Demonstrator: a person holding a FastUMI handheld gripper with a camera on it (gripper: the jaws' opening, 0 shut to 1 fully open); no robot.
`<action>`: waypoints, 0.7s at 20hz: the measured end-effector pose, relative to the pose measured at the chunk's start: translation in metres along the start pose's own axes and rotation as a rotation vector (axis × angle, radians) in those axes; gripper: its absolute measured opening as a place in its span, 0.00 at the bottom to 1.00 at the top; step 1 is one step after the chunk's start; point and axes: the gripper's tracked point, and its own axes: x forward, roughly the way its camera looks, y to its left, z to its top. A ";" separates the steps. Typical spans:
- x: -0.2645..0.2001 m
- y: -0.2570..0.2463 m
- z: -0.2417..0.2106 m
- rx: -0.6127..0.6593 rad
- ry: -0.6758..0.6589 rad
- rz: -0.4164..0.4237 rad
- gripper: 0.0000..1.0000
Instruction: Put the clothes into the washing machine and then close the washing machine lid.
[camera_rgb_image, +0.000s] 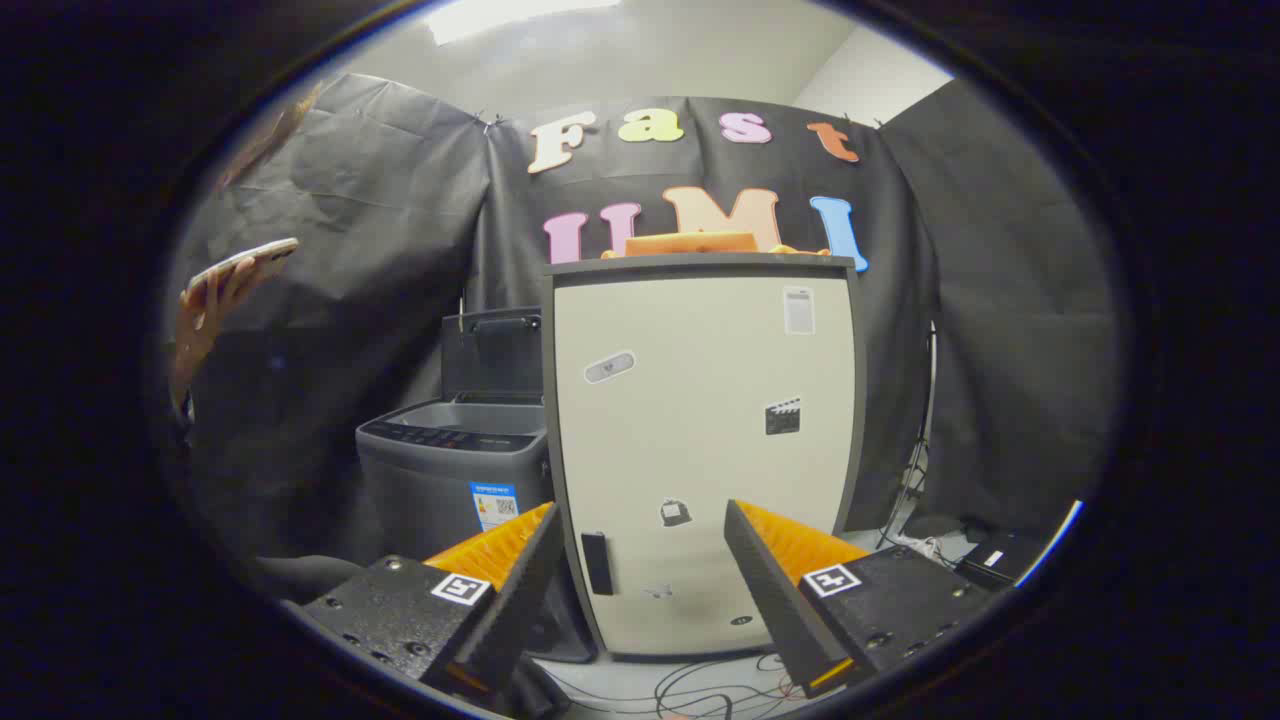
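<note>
My gripper (640, 515) is open, its two fingers spread wide with nothing between them. Beyond them stands a tall cream cabinet (705, 440) with a few stickers on its side. On its top lies an orange piece of clothing (690, 243), seen only at its upper edge. Left of the cabinet and partly behind it is a grey top-loading washing machine (450, 480). Its dark lid (492, 352) stands raised at the back, and the drum opening is visible.
A person's hand (205, 310) holds a phone (245, 262) at the left, above the washer. Cables (700, 690) lie on the floor before the cabinet. A stand leg (915, 460) and a dark box (1000, 555) sit to the right.
</note>
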 end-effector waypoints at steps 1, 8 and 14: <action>0.000 0.001 -0.001 0.000 0.001 -0.001 0.98; 0.000 0.001 0.000 -0.001 0.000 0.001 0.98; 0.000 0.001 0.000 -0.001 0.000 0.001 0.98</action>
